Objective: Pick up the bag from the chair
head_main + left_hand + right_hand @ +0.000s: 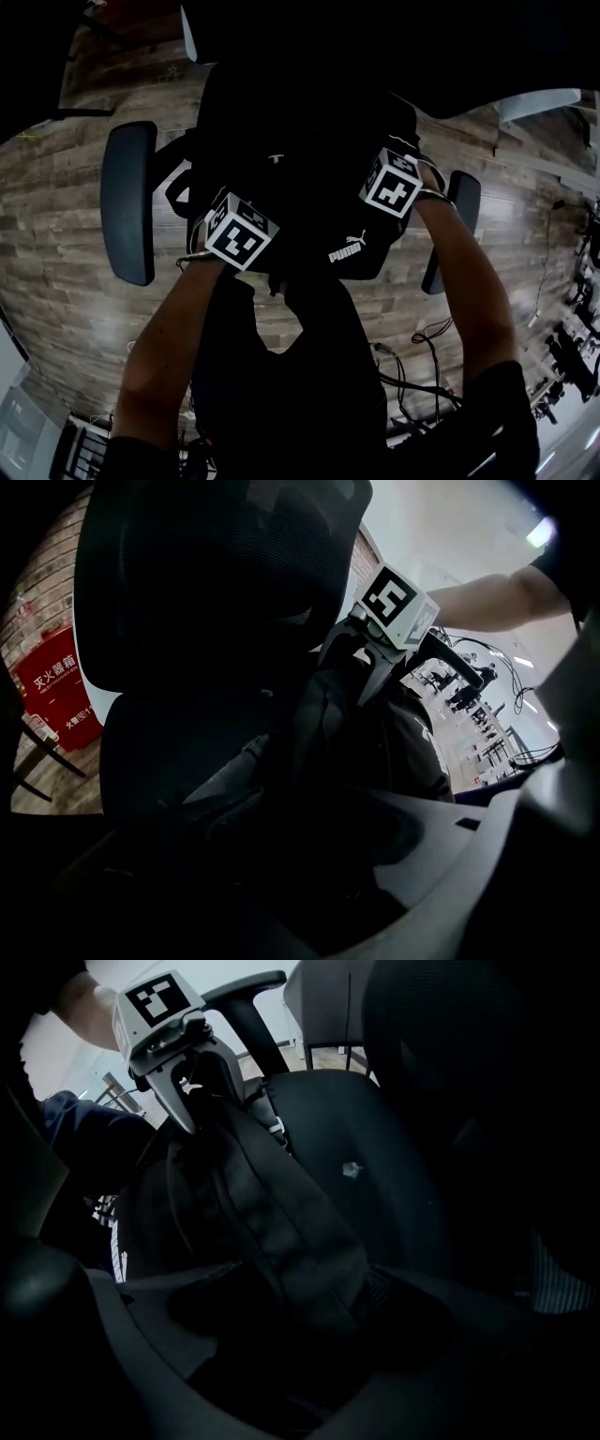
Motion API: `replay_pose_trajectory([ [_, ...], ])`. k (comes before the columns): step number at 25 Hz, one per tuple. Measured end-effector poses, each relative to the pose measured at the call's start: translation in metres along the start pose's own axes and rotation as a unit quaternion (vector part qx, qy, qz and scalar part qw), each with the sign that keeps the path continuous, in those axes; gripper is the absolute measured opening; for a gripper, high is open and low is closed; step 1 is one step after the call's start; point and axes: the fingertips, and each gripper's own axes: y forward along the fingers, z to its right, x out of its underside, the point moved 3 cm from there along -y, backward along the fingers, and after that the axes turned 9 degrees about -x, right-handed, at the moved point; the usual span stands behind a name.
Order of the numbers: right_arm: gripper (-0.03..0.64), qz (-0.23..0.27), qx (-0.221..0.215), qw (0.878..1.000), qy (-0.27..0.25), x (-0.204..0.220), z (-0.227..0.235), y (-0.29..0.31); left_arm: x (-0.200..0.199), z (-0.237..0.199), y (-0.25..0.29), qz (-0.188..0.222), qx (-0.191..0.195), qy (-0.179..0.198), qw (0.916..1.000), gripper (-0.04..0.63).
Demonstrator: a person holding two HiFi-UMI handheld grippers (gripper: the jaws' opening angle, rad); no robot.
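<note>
I'm in an open-plan office or lab workspace, by the look of it. Under me runs a grey wood-plank floor [56, 244], and a black office chair [128, 202] with padded armrests sits at twelve o'clock. Loose cables [417, 361] trail over the planks at four o'clock, and dark equipment [574, 347], too small to name, lines the edge at three o'clock. In my left gripper view, rows of desks [469, 728] stretch away at three o'clock, while at nine o'clock a red cabinet [52, 691] with Chinese lettering stands against a brick wall [42, 583].
</note>
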Motion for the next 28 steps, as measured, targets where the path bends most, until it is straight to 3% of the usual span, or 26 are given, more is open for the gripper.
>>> replay_pose_trajectory([
  [4, 0.398, -0.001, 0.004, 1.0, 0.003, 0.001, 0.003, 0.0, -0.002, 0.003, 0.0, 0.002, -0.008, 0.008, 0.9999, 0.225],
  [7, 0.284, -0.012, 0.024, 1.0, 0.005, 0.003, 0.003, -0.001, -0.002, 0.008, -0.002, 0.009, -0.03, 0.035, 0.9989, 0.179],
  [9, 0.257, -0.022, 0.036, 0.999, 0.002, 0.006, 0.0, -0.001, -0.002, 0.013, -0.005, 0.015, -0.04, 0.048, 0.9979, 0.156],
  [16, 0.065, -0.019, 0.081, 0.996, 0.012, 0.004, -0.008, -0.013, -0.009, 0.02, -0.018, 0.036, -0.05, 0.059, 0.9964, 0.078],
  [28, 0.046, 0.051, 0.115, 0.989, 0.076, -0.011, -0.042, -0.081, -0.024, 0.023, -0.084, 0.063, -0.063, 0.062, 0.9941, 0.071],
])
